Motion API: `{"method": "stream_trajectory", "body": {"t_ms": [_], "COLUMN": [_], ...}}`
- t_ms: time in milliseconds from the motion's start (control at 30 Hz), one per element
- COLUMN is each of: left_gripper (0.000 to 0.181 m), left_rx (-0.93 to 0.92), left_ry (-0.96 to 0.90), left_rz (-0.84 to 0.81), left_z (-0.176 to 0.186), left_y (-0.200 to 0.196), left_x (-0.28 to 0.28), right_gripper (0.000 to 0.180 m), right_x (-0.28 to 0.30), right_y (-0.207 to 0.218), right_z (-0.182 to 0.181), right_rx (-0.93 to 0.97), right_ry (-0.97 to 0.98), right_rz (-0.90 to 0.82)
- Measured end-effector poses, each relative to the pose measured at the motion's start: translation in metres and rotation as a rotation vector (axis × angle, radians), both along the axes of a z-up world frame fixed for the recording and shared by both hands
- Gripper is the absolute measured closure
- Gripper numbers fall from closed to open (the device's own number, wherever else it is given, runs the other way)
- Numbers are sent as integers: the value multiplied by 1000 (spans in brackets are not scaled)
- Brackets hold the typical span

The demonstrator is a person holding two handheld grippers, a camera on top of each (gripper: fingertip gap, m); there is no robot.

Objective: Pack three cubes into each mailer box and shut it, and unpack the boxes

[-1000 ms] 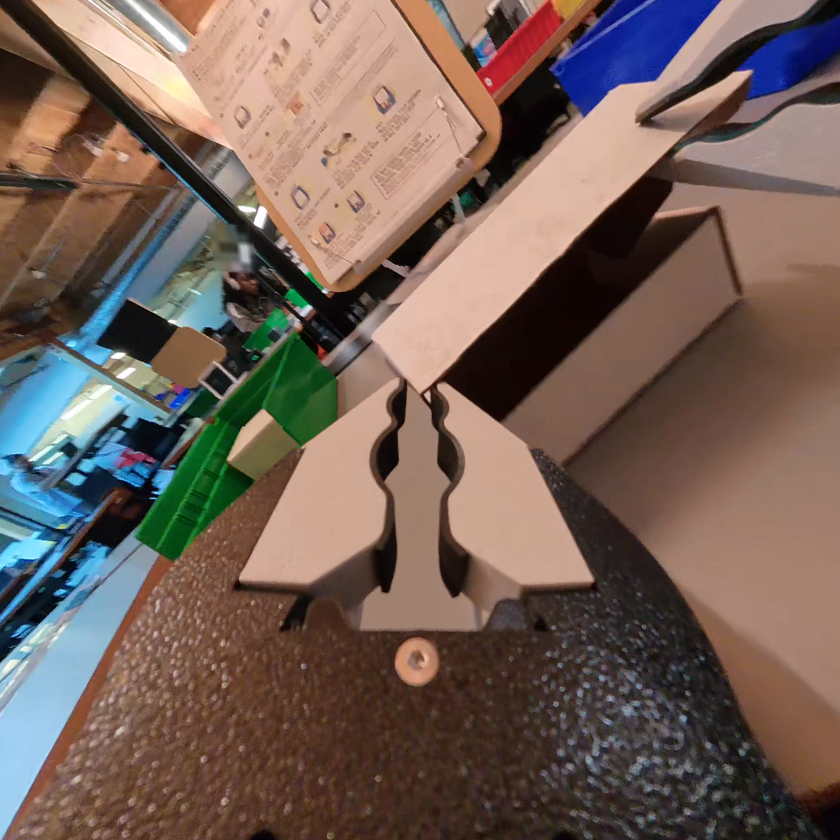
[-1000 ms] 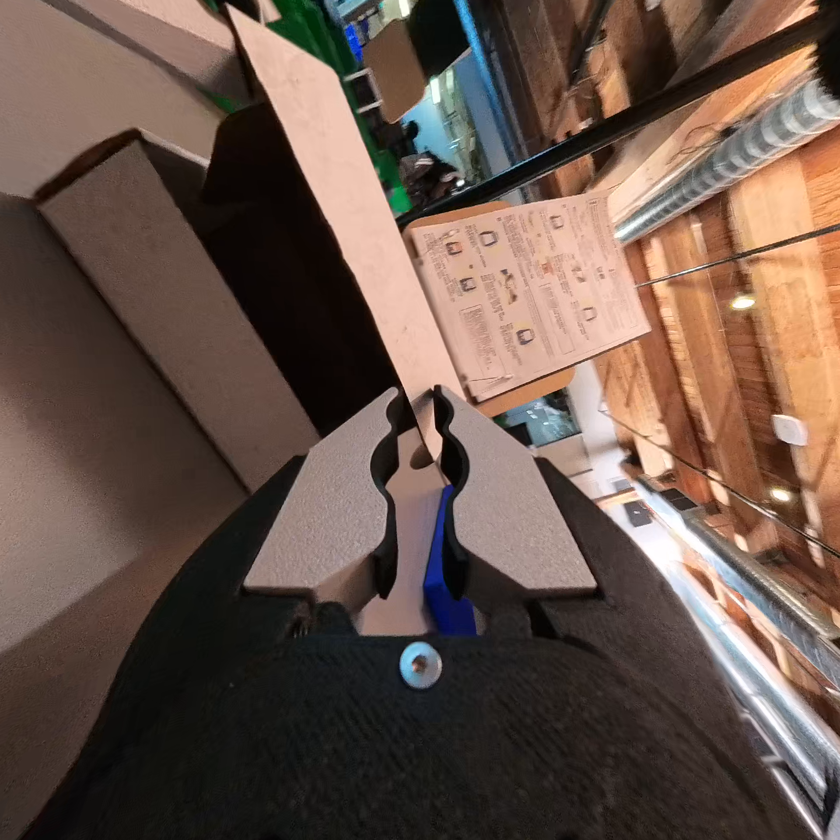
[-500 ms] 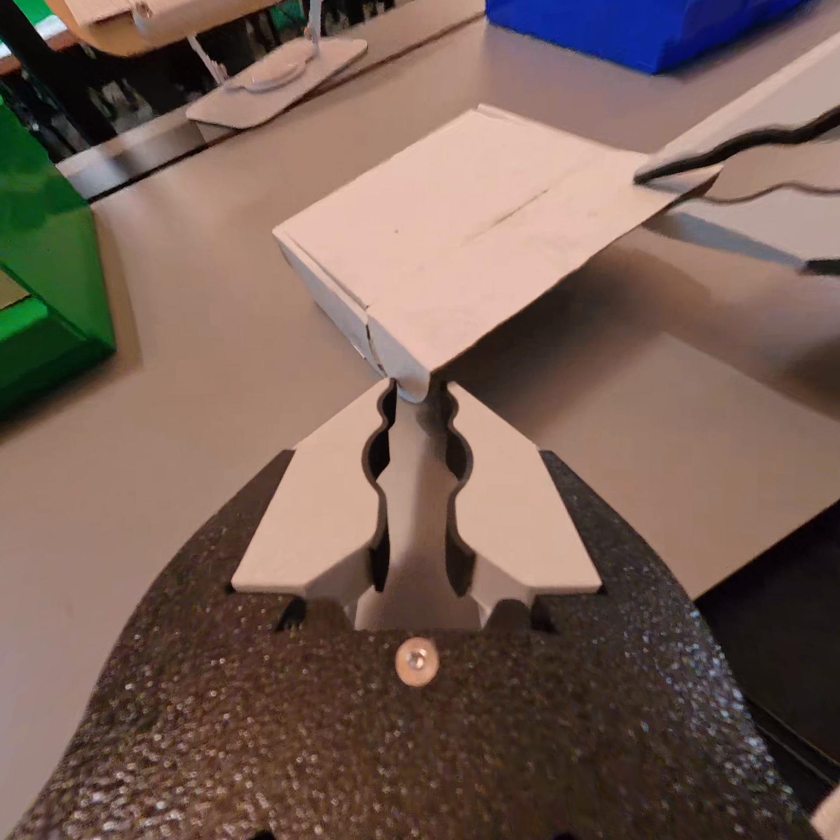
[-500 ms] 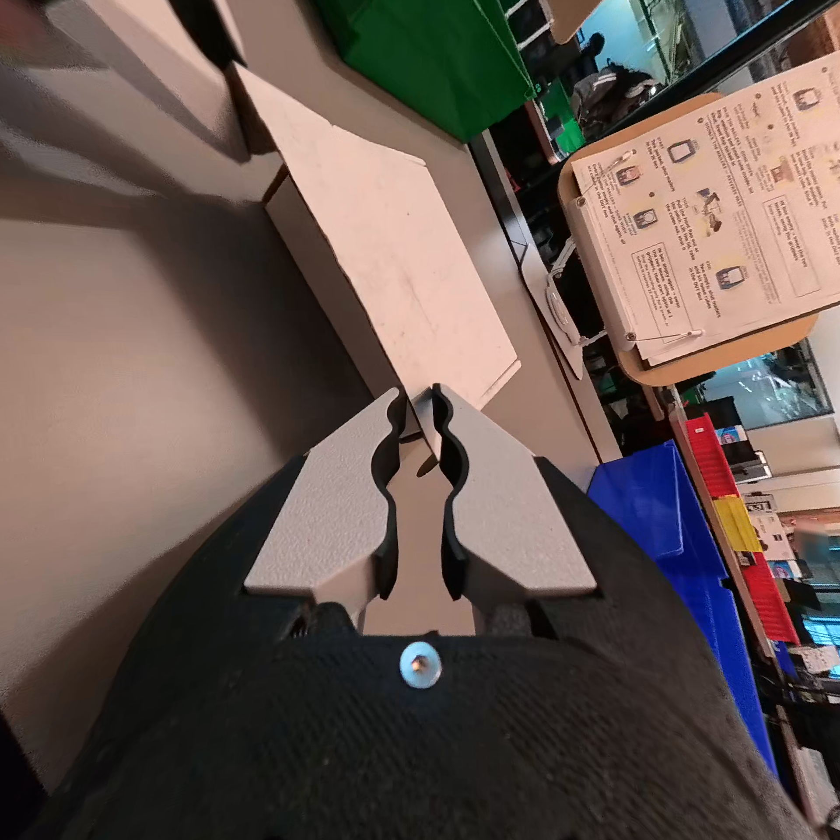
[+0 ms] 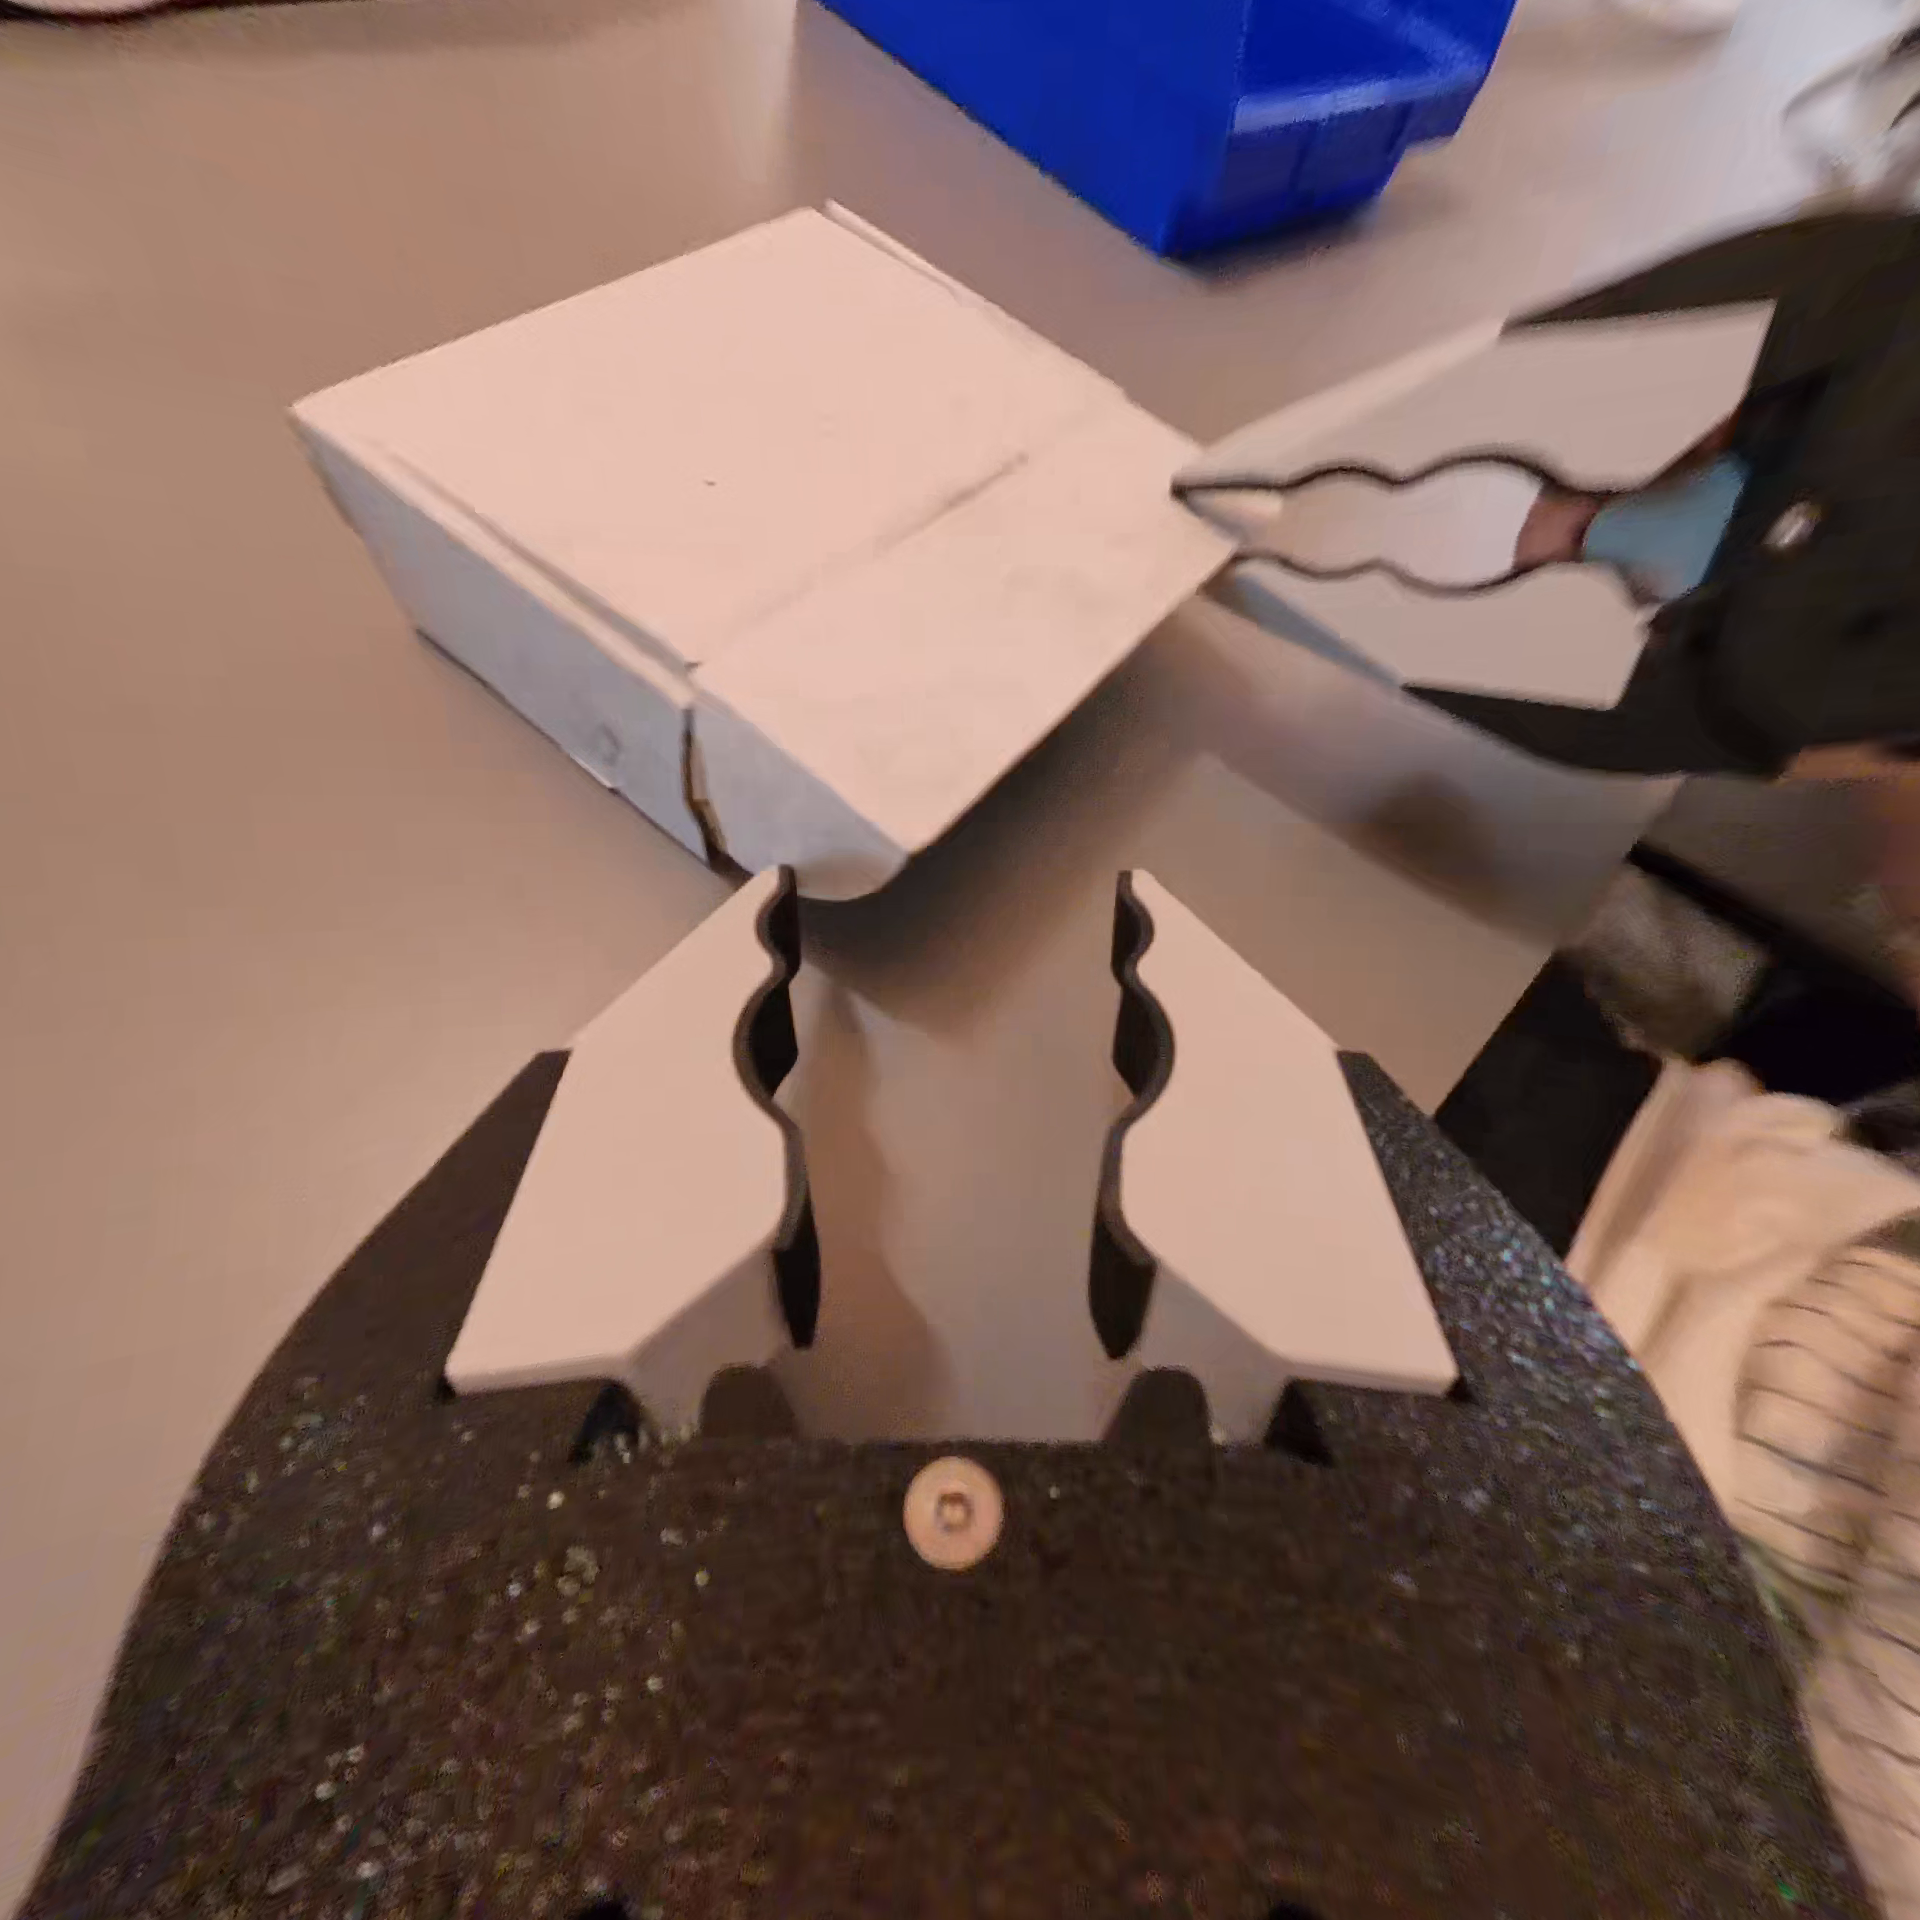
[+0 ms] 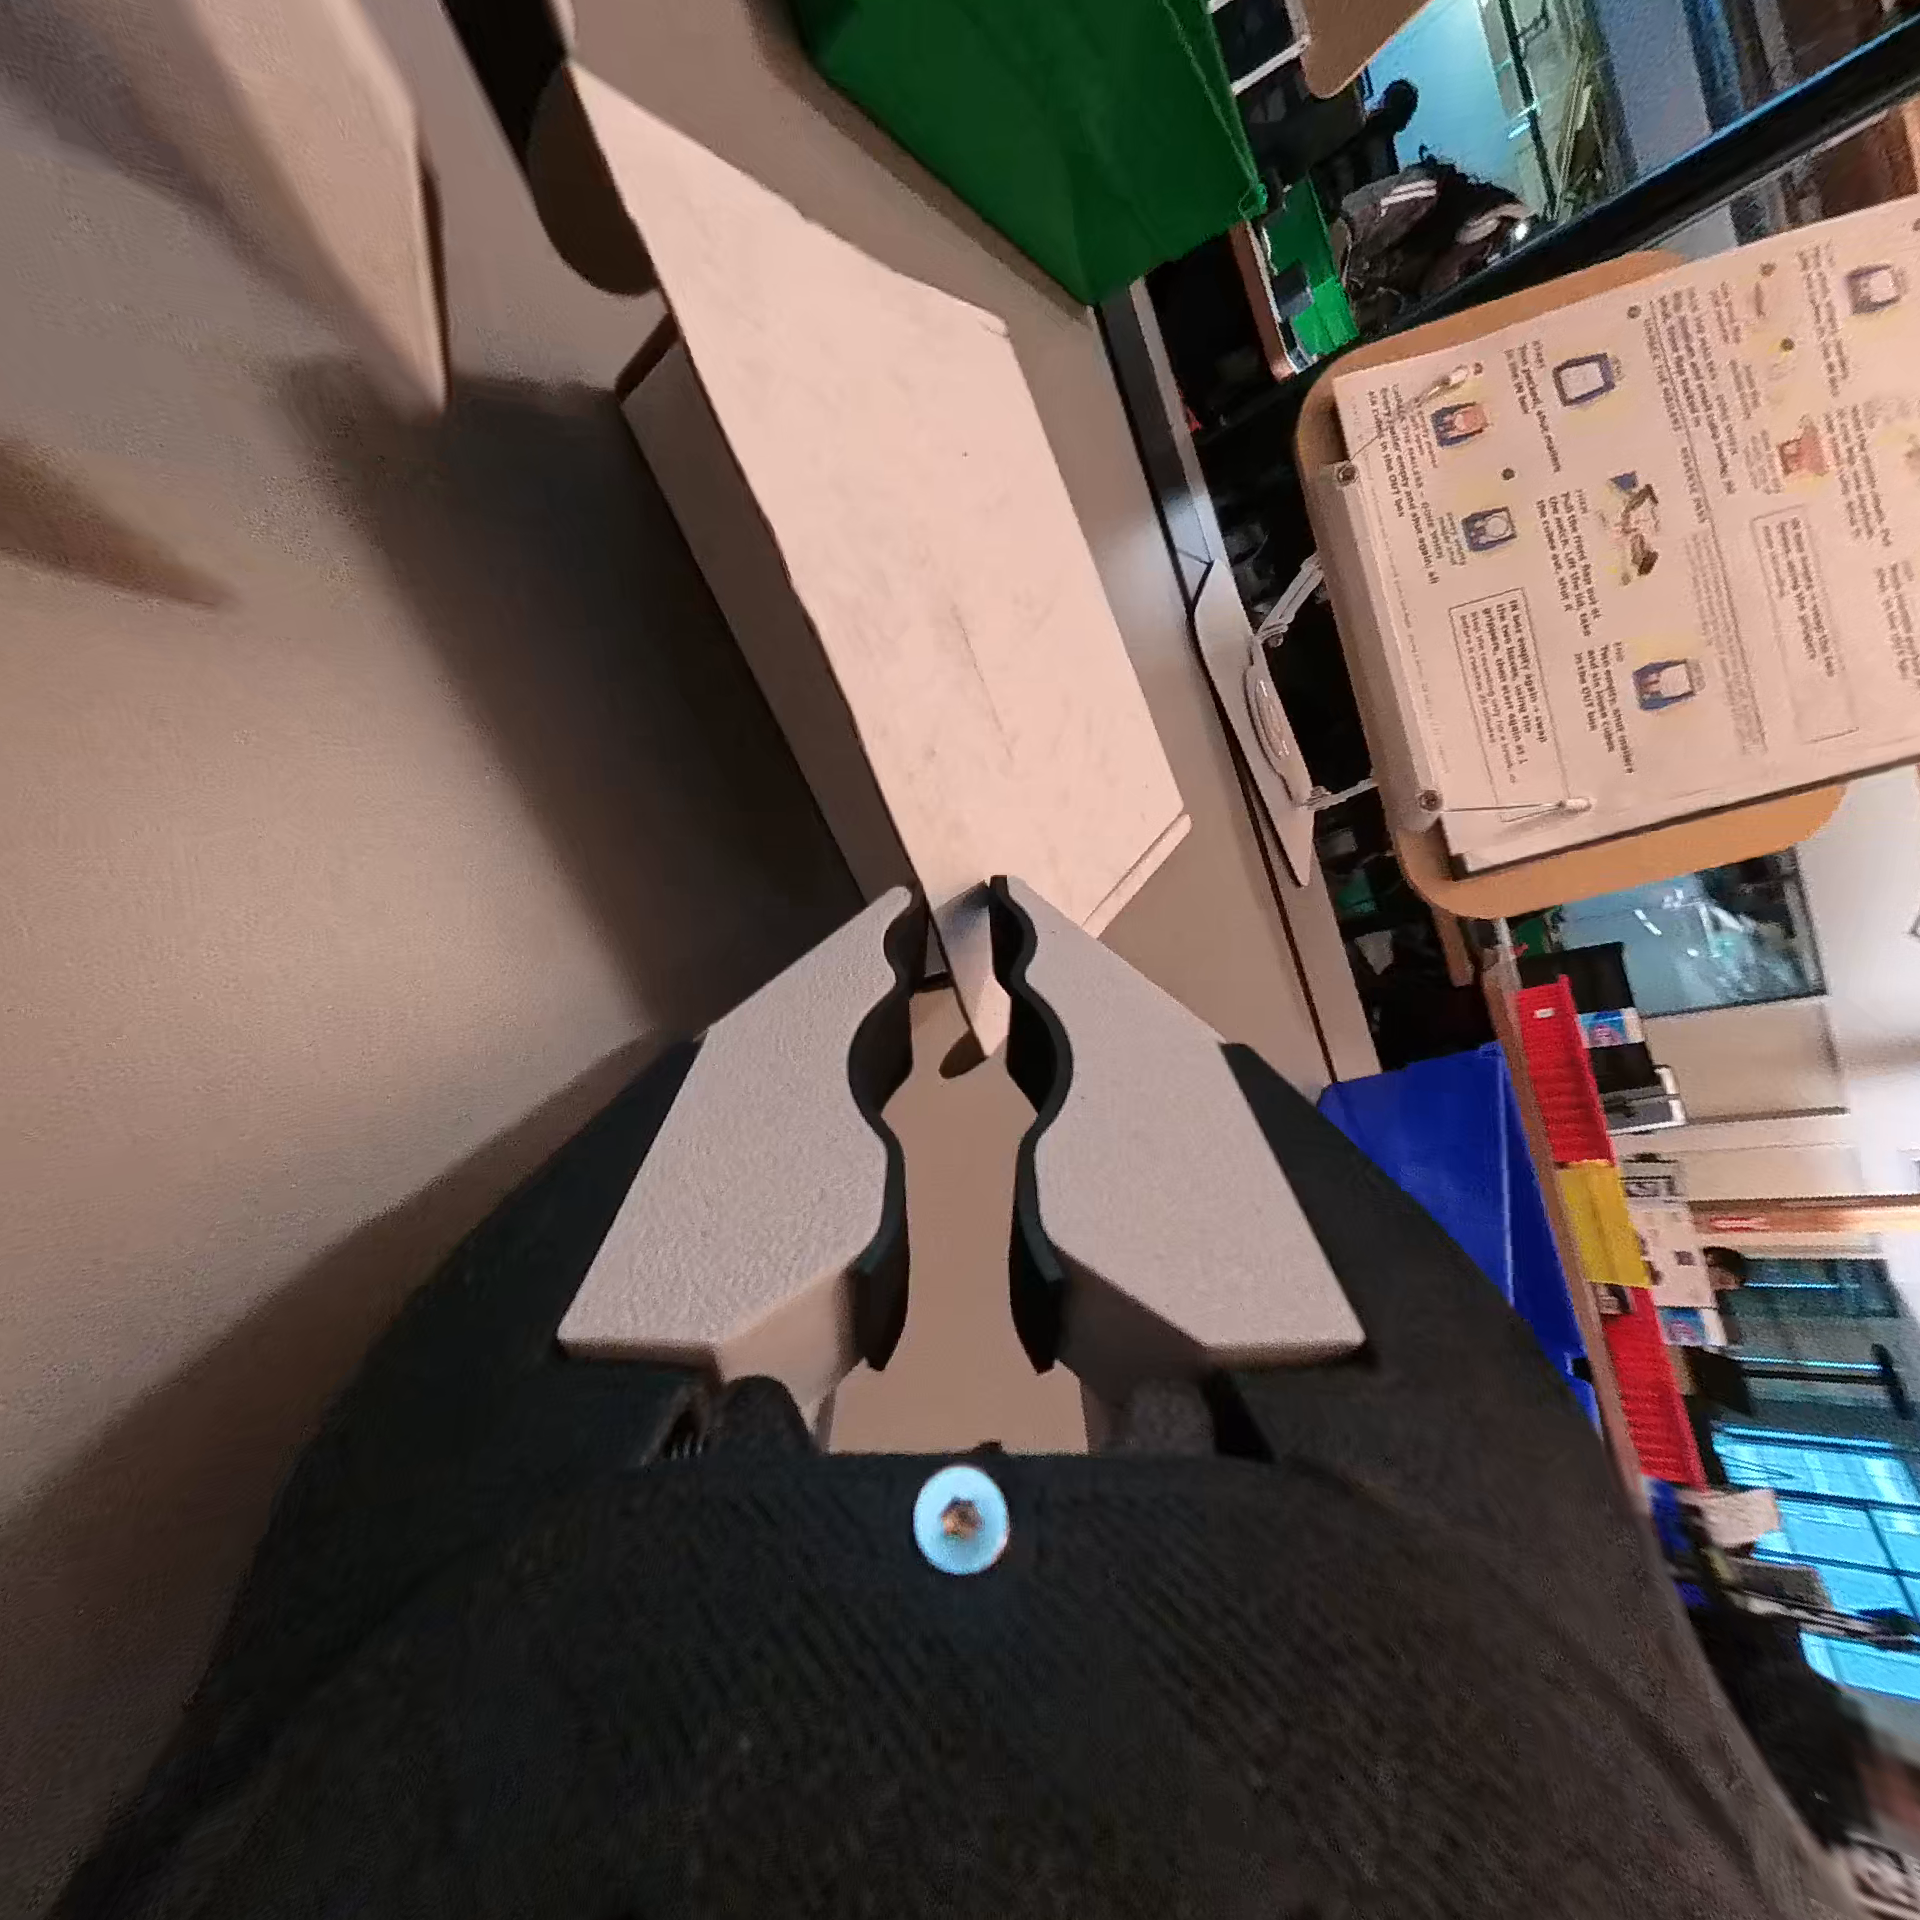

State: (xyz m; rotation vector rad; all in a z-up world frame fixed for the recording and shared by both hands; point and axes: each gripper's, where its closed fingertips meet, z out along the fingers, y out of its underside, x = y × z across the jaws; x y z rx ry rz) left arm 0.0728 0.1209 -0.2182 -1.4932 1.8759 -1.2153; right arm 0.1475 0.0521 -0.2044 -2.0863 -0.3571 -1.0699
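A pale cardboard mailer box (image 5: 665,488) lies on the grey table (image 5: 260,935) with its lid down. The lid's front flap (image 5: 935,665) sticks out flat over the front edge. My left gripper (image 5: 956,894) is open and empty, and its left fingertip sits just under the flap's near corner. My right gripper (image 6: 956,904) is shut on the flap's other corner, and it also shows in the left wrist view (image 5: 1205,504). The lid (image 6: 914,582) runs away from it in the right wrist view. No cubes are in sight.
A blue bin (image 5: 1195,114) stands behind the box, and a green bin (image 6: 1039,125) on the other side. A printed sheet on a board (image 6: 1621,582) stands beyond the table. A second cardboard box (image 6: 312,187) is blurred. The table edge (image 5: 1538,1039) and a sleeve (image 5: 1766,1351) are close by.
Both grippers swung the upright lid down onto the box. The left gripper then opened and let go of the flap. The right gripper still grips its corner.
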Motion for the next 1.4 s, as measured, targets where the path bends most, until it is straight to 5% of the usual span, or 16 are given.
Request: {"method": "stream_trajectory", "body": {"t_ms": [133, 267, 600, 1133, 1400], "left_gripper": [122, 139, 128, 131, 130], "left_rx": [-125, -229, 1, -150, -208], "left_ry": [33, 32, 76, 138, 147], "left_rz": [51, -23, 130, 44, 29], "left_z": [6, 18, 6, -6, -6], "left_y": [30, 18, 39, 22, 21], "left_x": [7, 17, 34, 39, 38], "right_gripper": [165, 165, 165, 160, 123], "right_x": [2, 3, 3, 5, 16], "right_y": [2, 4, 7, 7, -21], "right_z": [-11, -10, -9, -14, 12], "right_rx": [-47, -50, 15, 36, 400], "right_ry": [-41, -47, 35, 136, 666], "right_rz": [8, 12, 49, 67, -128]}}
